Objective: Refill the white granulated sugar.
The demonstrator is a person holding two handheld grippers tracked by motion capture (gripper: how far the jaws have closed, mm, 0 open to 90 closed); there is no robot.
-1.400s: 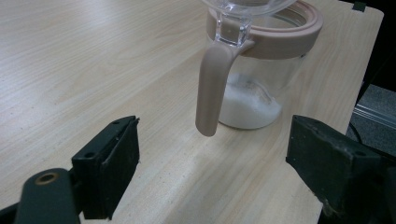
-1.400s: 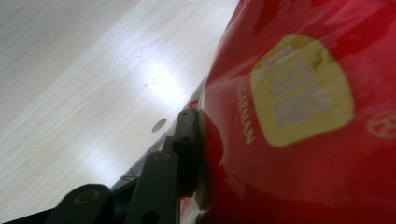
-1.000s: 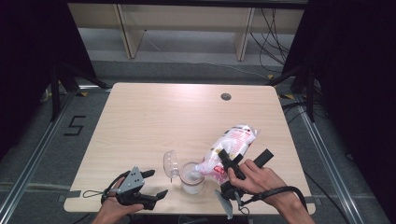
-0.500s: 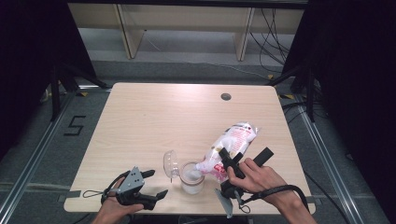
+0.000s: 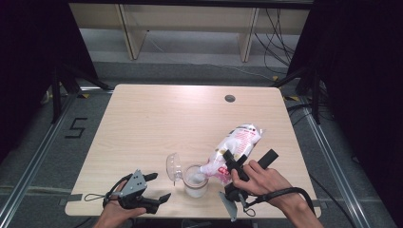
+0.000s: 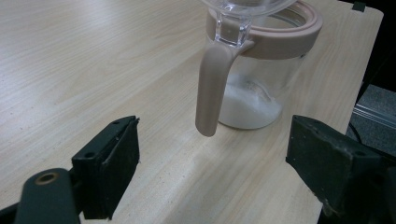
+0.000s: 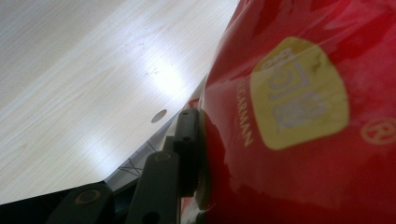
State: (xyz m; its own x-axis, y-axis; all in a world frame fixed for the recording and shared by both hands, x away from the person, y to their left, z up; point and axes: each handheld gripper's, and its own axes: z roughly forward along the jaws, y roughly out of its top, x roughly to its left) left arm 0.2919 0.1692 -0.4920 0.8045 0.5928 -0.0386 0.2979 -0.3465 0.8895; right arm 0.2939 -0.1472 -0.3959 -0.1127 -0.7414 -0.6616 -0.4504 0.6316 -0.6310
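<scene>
Looks like a lab recording bay, not a home. Light wood bench (image 5: pixel 157 123) with a cable grommet hole (image 5: pixel 230 98) near its far right corner, black curtains (image 5: pixel 361 71) on both sides, metal floor rails (image 5: pixel 28 166) along them, loose cables (image 5: pixel 280 33) on grey floor, taped "5" marker (image 5: pixel 76 128) off the bench's left edge.
</scene>
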